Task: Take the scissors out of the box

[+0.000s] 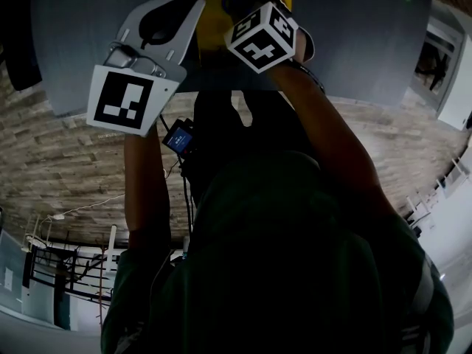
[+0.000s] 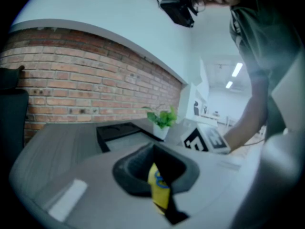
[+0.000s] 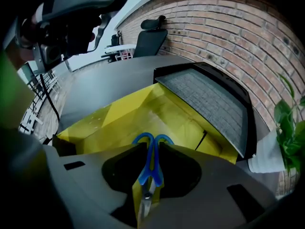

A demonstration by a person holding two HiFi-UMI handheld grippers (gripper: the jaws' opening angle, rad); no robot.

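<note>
**A:** Where are the scissors point(image 3: 152, 168)?

**B:** The jaws of the right gripper point(image 3: 150, 151) are clenched on them near the pivot. The blue loops point away, over the open yellow box point(image 3: 119, 118) on the counter point(image 3: 105, 85).

**A:** And the left gripper point(image 2: 155, 163)?

**B:** Its jaws pinch a yellow flap point(image 2: 159, 192), probably the box's edge, which would steady it.

**A:** How will they handle?

**B:** Light and stiff, I'd judge. The smooth blades may slip or swivel, so a hold at the pivot seems wise.

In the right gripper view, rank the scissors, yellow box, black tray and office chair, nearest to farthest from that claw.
1. Scissors, in the claw.
2. Yellow box, just beyond.
3. Black tray, behind, right.
4. Office chair, far back.
</note>
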